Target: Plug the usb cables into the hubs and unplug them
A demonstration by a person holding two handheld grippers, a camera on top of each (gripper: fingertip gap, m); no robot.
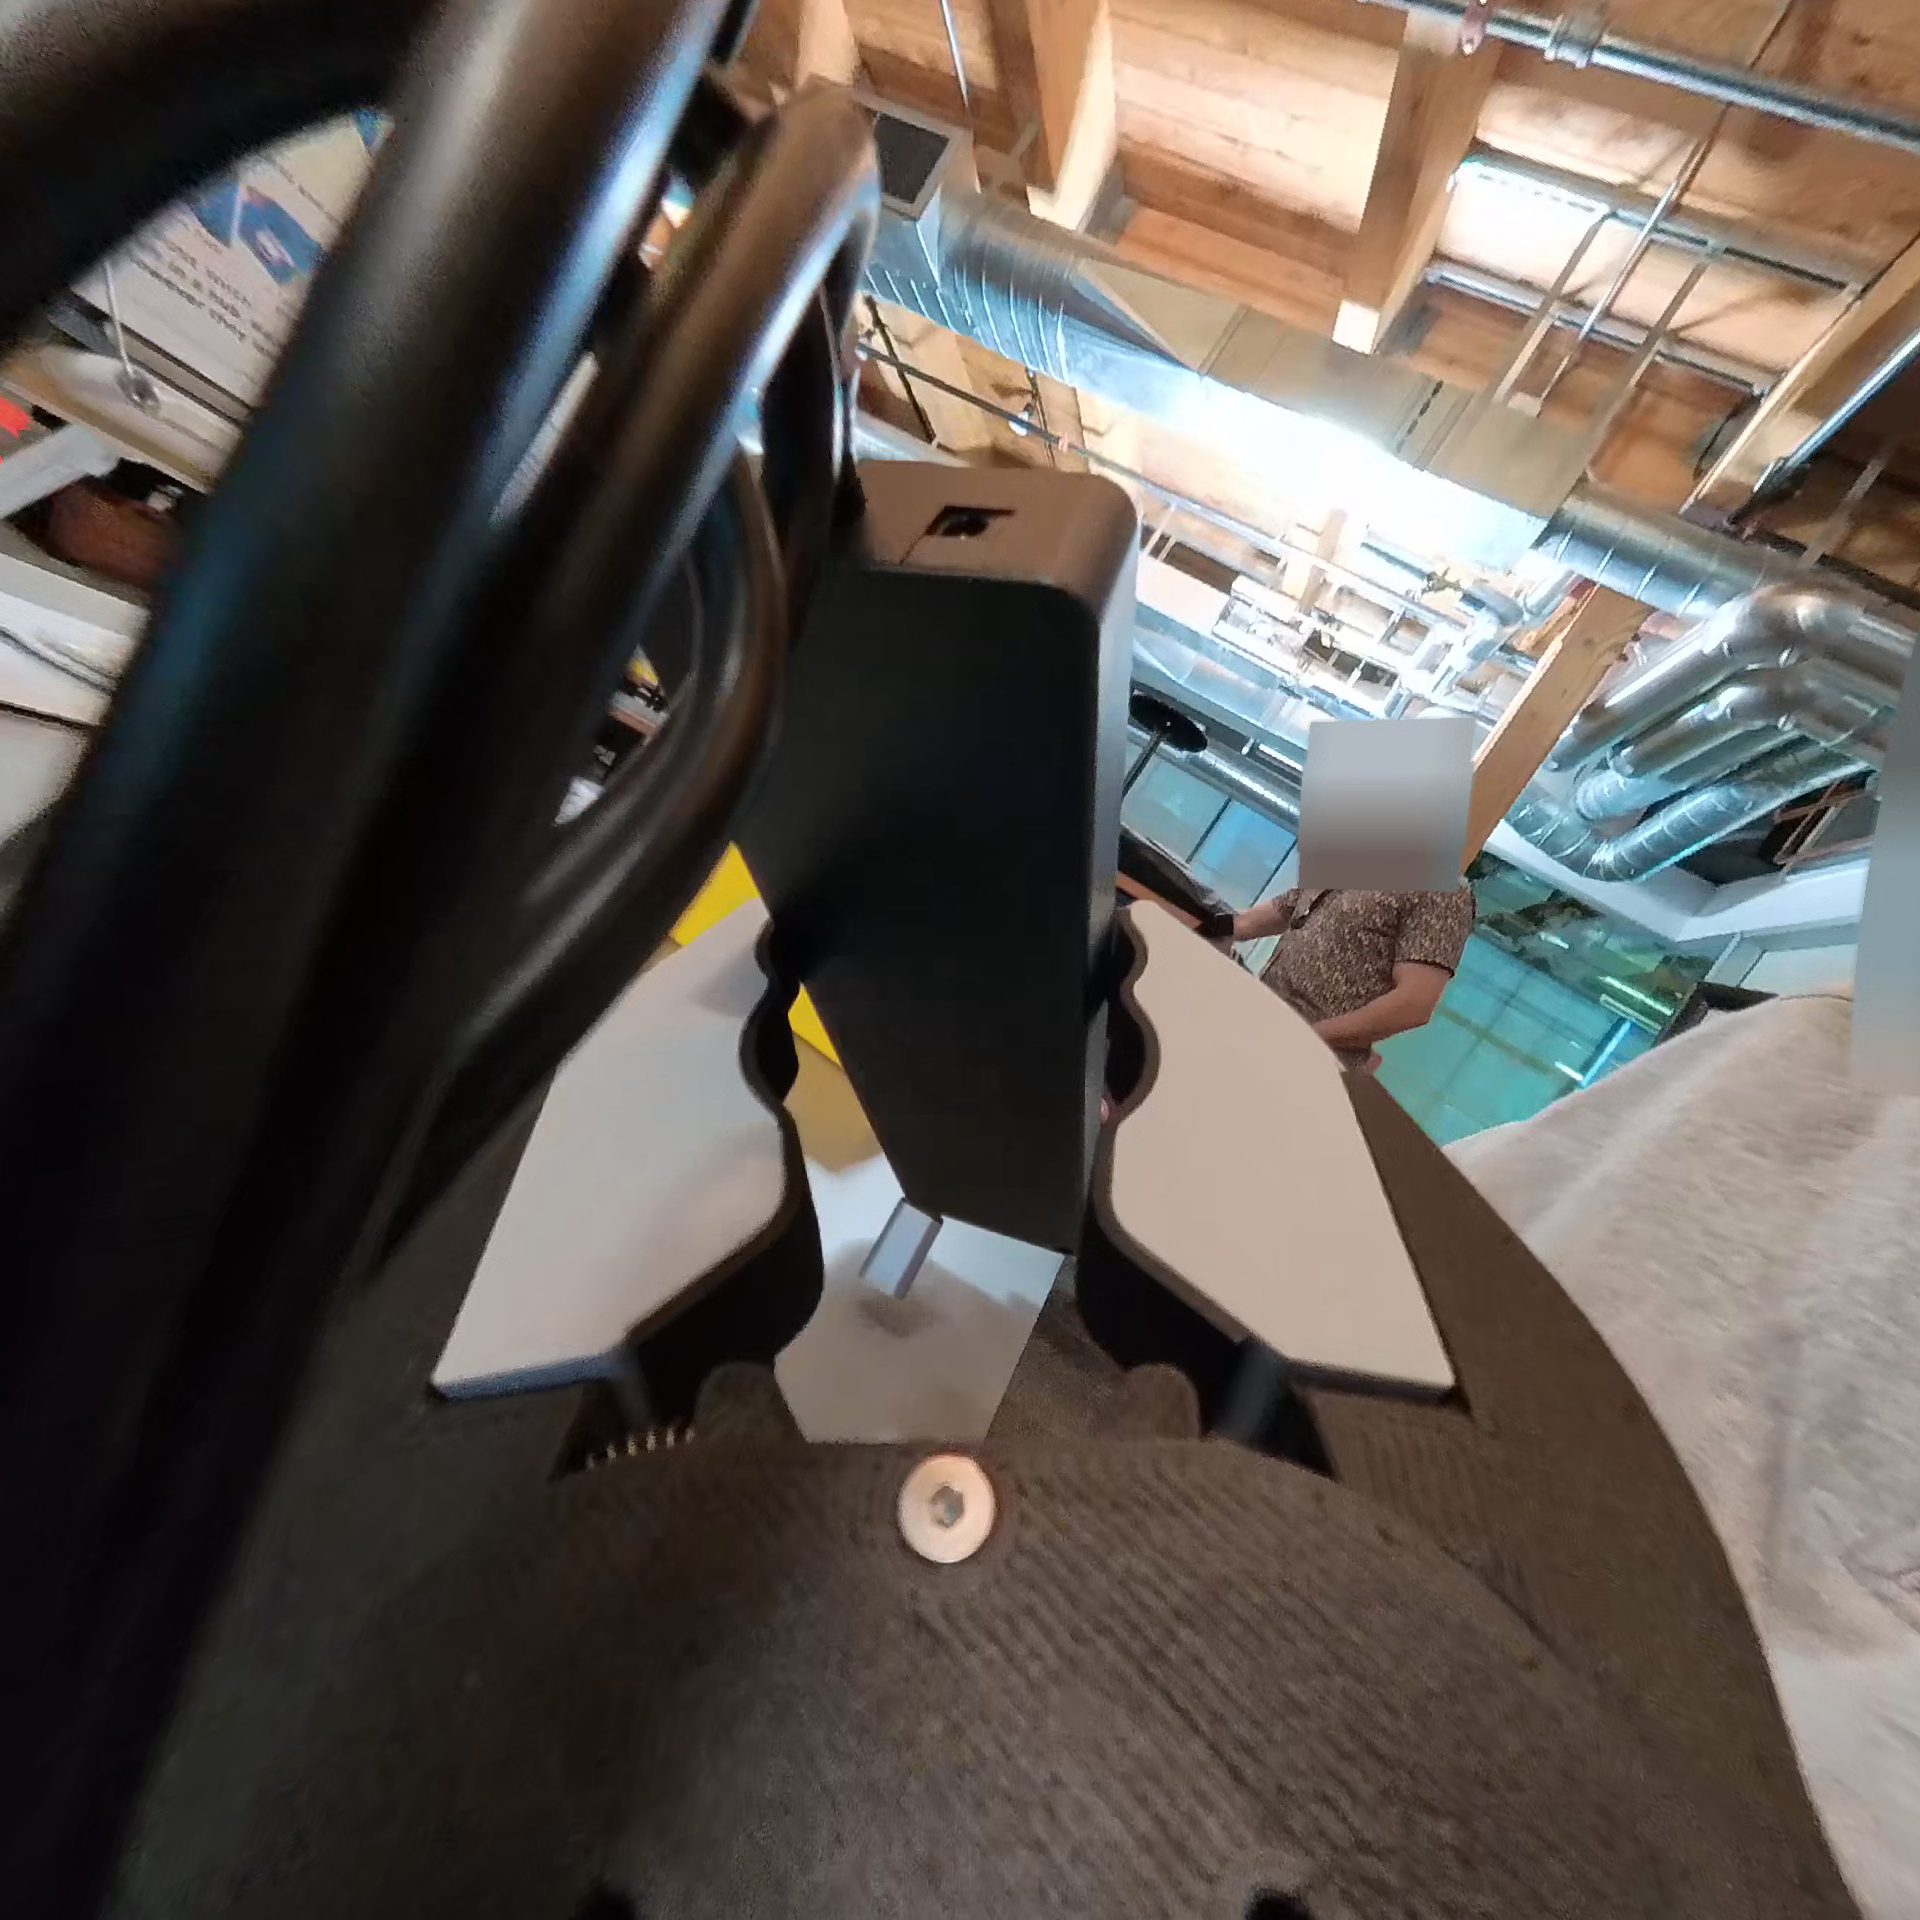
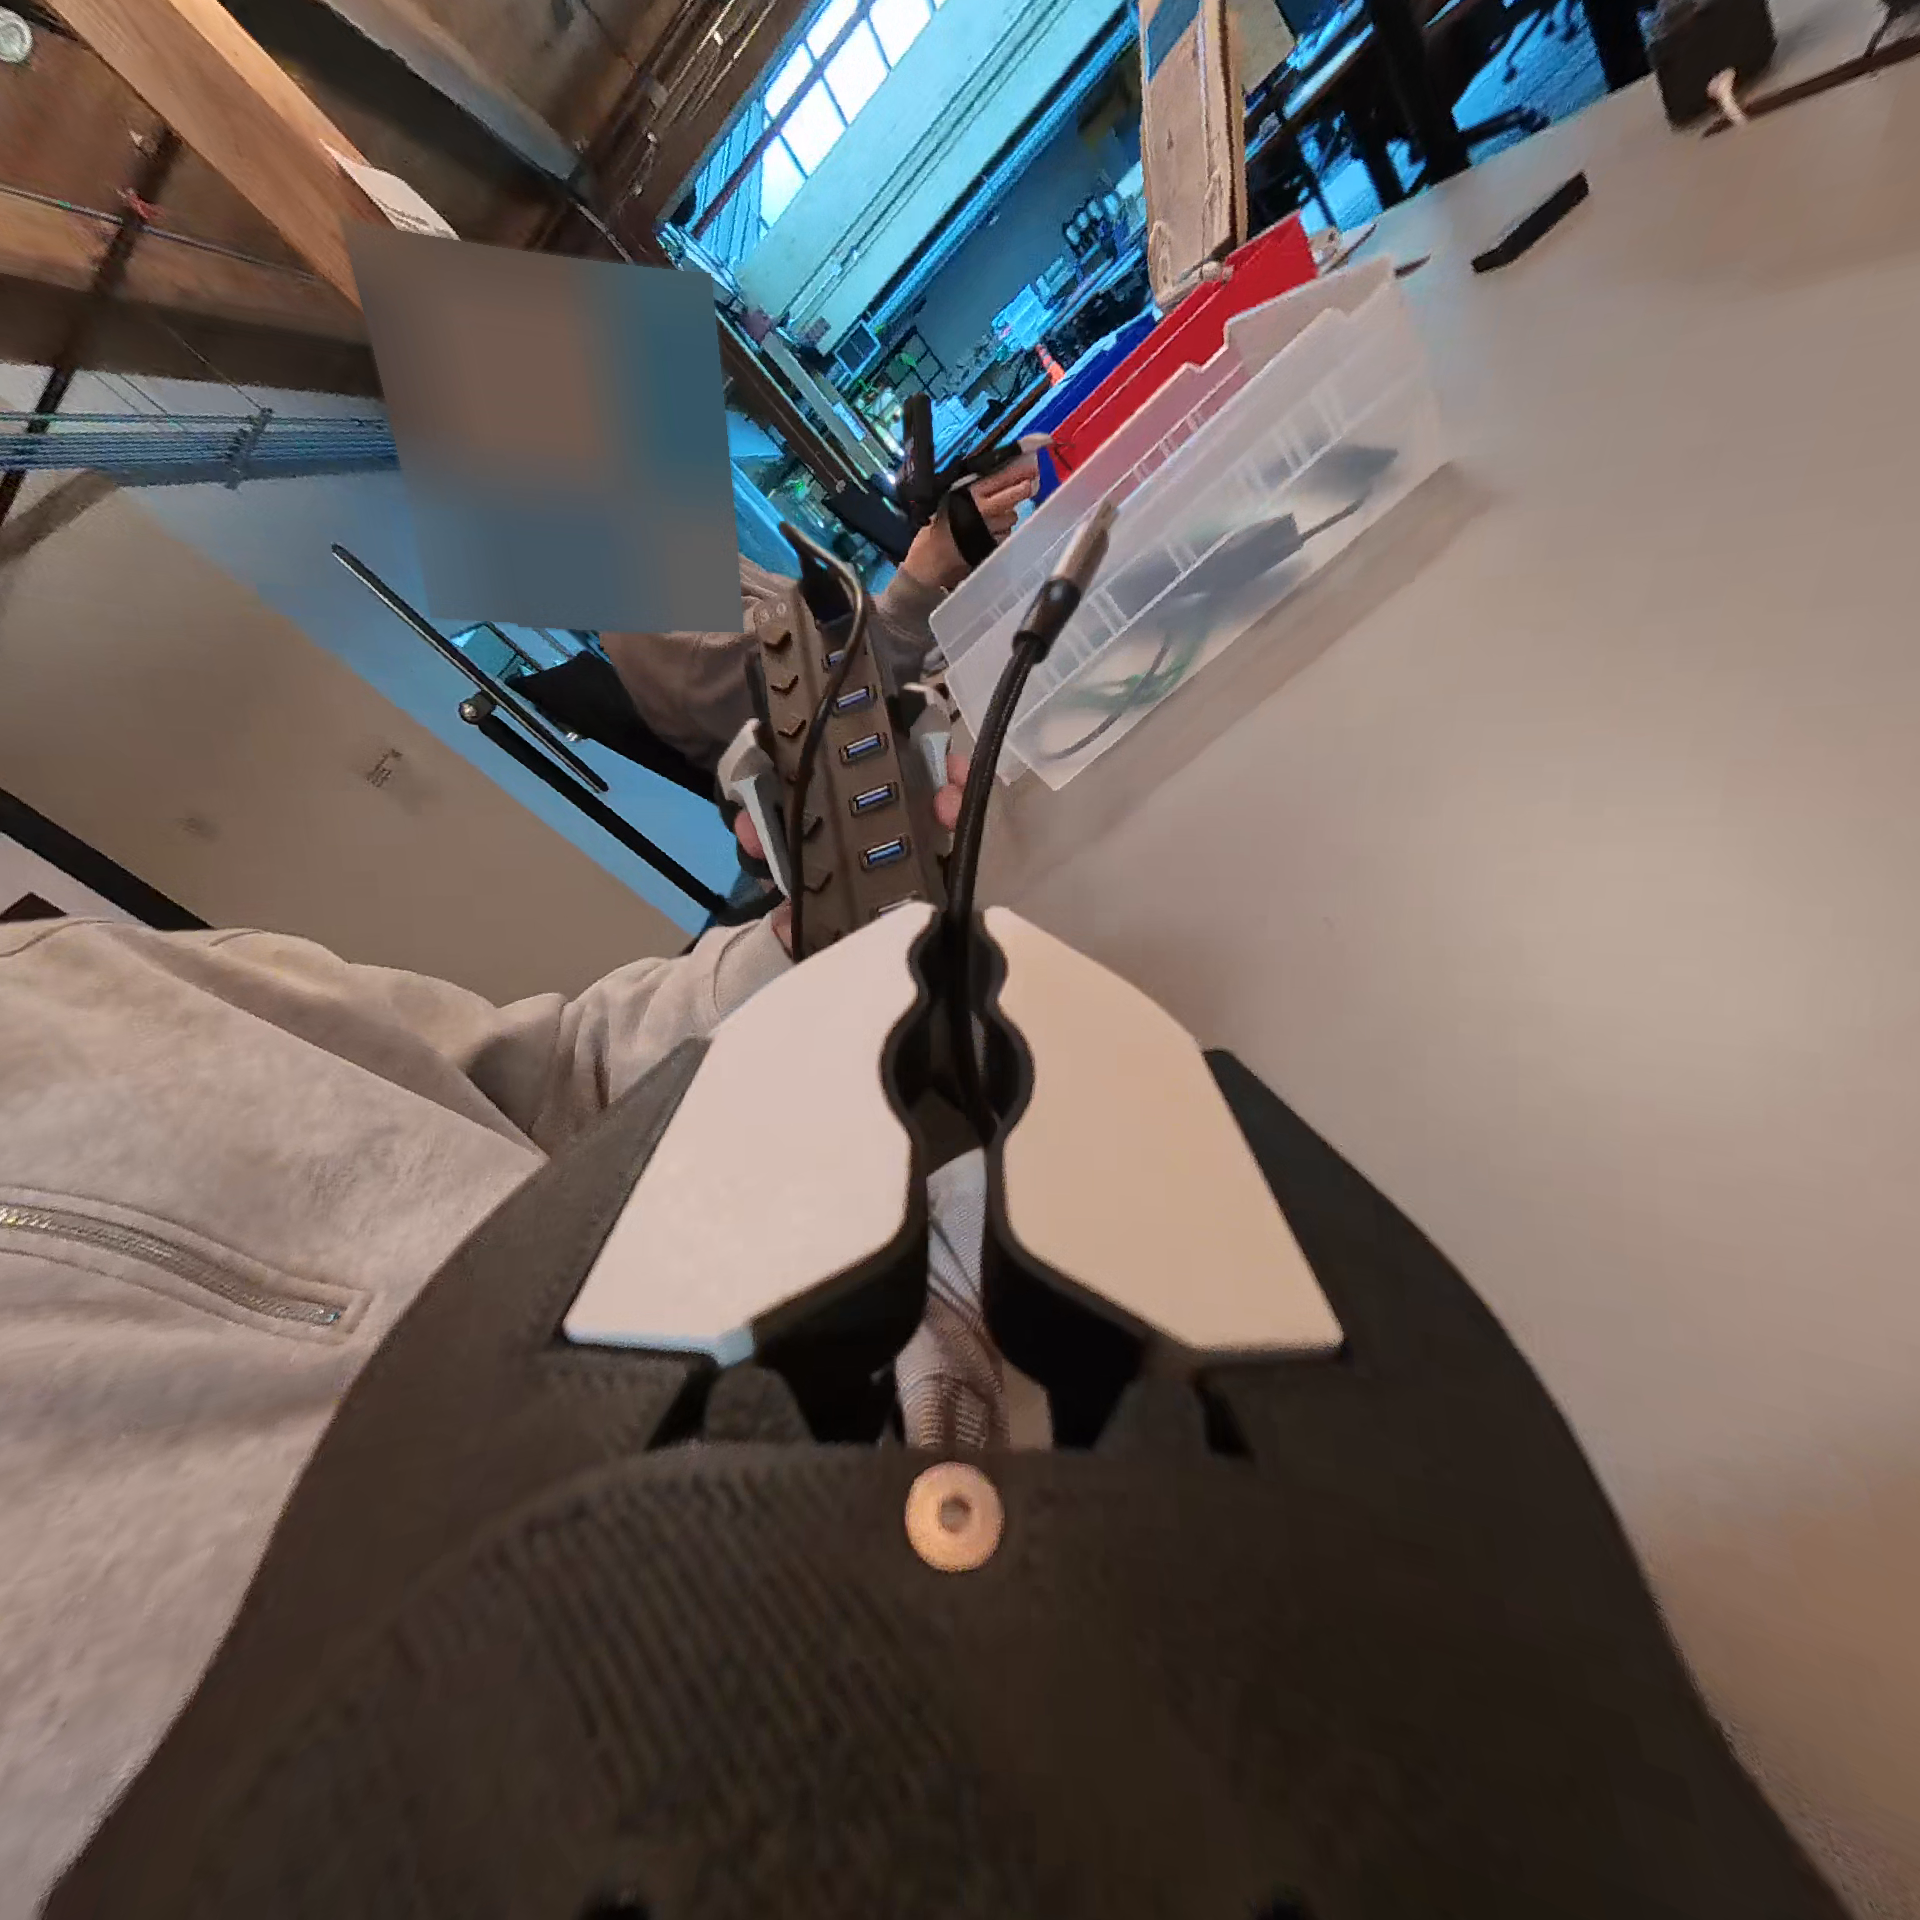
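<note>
the left gripper [image 1: 945, 997] is closed on the usb hub [image 1: 956, 831], its white-faced fingers [image 1: 1247, 1132] pressing the dark body from both sides; in the left wrist view the hub stands up between them, tilted a little to the left, its far end raised toward the wooden ceiling beams [image 1: 1403, 156] and silver ducts [image 1: 1039, 281]. a thick black cable [image 1: 343, 644] loops large and blurred across the left of that view, close to the lens. a person in a patterned shirt [image 1: 1361, 966] stands far off on the right. in the right wrist view the same hub [image 2: 868, 769] shows a row of blue ports down its face, with a thin black lead [image 2: 821, 727] running from its far end down along it, and the left gripper [image 2: 842, 779] clamps it on either side. the right gripper [image 2: 951, 935] is nearly closed and pinches a black braided usb cable [image 2: 971, 810] near its tips; the cable rises and bends right, and its metal plug [image 2: 1086, 545] is free in the air, well apart from the ports, pointing toward a clear plastic organiser tray [image 2: 1351, 416] on the white table [image 2: 1558, 831]. a red bin [image 2: 1174, 343] sits just beyond the tray. a grey sleeve [image 2: 260, 1143] fills the near left.
</note>
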